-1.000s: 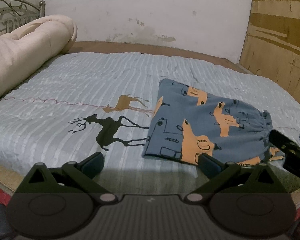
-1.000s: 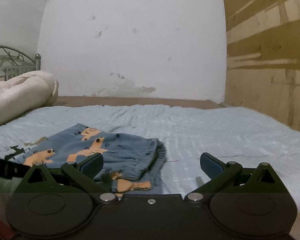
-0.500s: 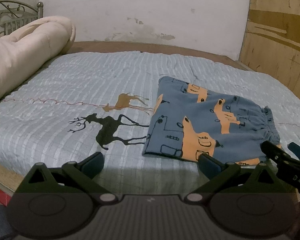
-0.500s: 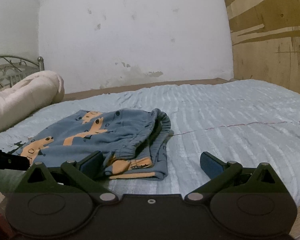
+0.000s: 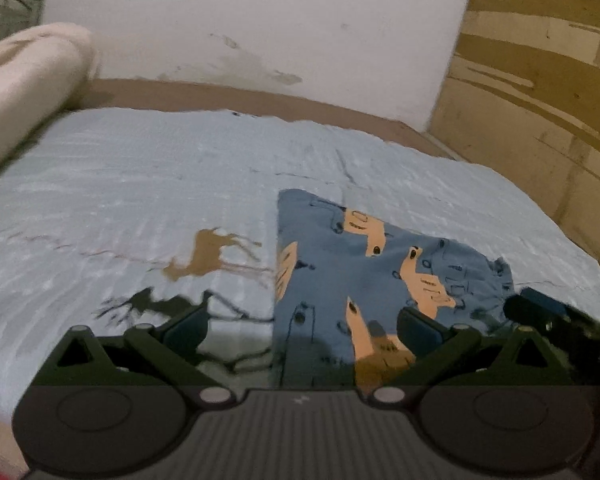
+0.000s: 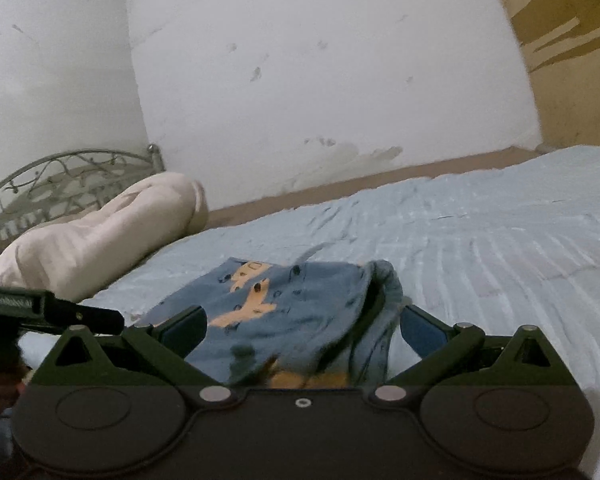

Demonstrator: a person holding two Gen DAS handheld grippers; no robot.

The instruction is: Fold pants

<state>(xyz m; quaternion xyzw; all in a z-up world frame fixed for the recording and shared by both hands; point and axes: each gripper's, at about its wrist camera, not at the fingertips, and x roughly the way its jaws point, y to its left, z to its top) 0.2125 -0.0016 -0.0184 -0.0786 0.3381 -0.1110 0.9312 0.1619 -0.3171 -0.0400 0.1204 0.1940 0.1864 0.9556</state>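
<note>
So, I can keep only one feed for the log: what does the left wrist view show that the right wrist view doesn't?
Only the left wrist view shows the deer prints on the bedspread beside the pants. Only the right wrist view shows the metal headboard and the waistband edge-on. Both show the folded pants, the rolled cream blanket, the white wall, and an open left gripper and right gripper low over the near edge.

Blue pants [image 5: 364,280] with orange print, folded flat on pale bedspread [image 5: 140,184]
</note>
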